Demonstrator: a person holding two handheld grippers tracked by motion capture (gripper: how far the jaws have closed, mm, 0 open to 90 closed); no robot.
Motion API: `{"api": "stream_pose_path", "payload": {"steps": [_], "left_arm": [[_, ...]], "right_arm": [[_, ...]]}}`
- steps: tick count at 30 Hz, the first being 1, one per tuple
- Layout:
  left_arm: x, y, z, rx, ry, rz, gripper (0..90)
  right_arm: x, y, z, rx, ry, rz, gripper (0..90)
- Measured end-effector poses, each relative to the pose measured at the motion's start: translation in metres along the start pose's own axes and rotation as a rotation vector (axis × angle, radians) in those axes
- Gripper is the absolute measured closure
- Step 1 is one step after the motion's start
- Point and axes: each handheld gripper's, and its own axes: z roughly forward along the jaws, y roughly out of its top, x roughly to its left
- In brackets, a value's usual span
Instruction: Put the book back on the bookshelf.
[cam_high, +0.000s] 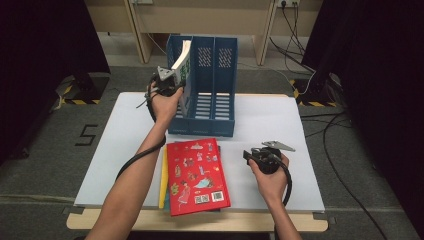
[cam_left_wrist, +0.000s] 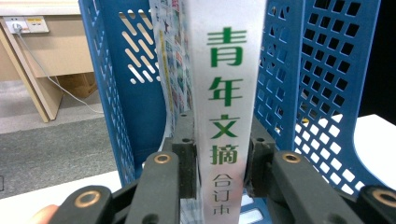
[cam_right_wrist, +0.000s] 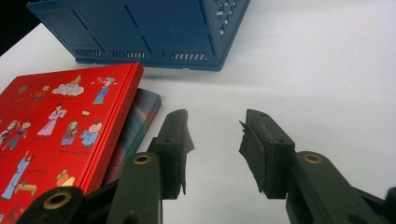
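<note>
A blue three-slot file rack (cam_high: 210, 85) stands at the table's back middle. My left gripper (cam_high: 172, 82) is shut on the spine of a white book with green characters (cam_left_wrist: 224, 93), holding it upright and tilted in the rack's leftmost slot (cam_left_wrist: 140, 93). A red picture book (cam_high: 196, 175) lies flat on top of a small stack near the front edge, with a darker book (cam_right_wrist: 137, 121) peeking out beneath it. My right gripper (cam_high: 252, 156) hovers low over the white table just right of the red book (cam_right_wrist: 60, 121), its jaws open with nothing between them.
The white tabletop (cam_high: 280, 125) has bare room to the right of the rack and around my right gripper. Cables (cam_high: 320, 120) trail on the floor at the right. A wooden desk (cam_high: 200, 20) stands behind the table.
</note>
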Motion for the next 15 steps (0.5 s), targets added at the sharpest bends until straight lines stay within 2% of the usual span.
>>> {"api": "stream_pose_path", "payload": {"steps": [7,15], "left_arm": [[-0.004,-0.004,-0.002,0.005,-0.027,0.006,65.8],[-0.007,-0.018,-0.005,0.023,-0.065,0.004,45.6]], "right_arm": [[0.000,0.001,-0.001,0.000,0.003,0.006,59.5],[0.000,0.003,-0.001,-0.002,0.005,0.008,58.4]]}}
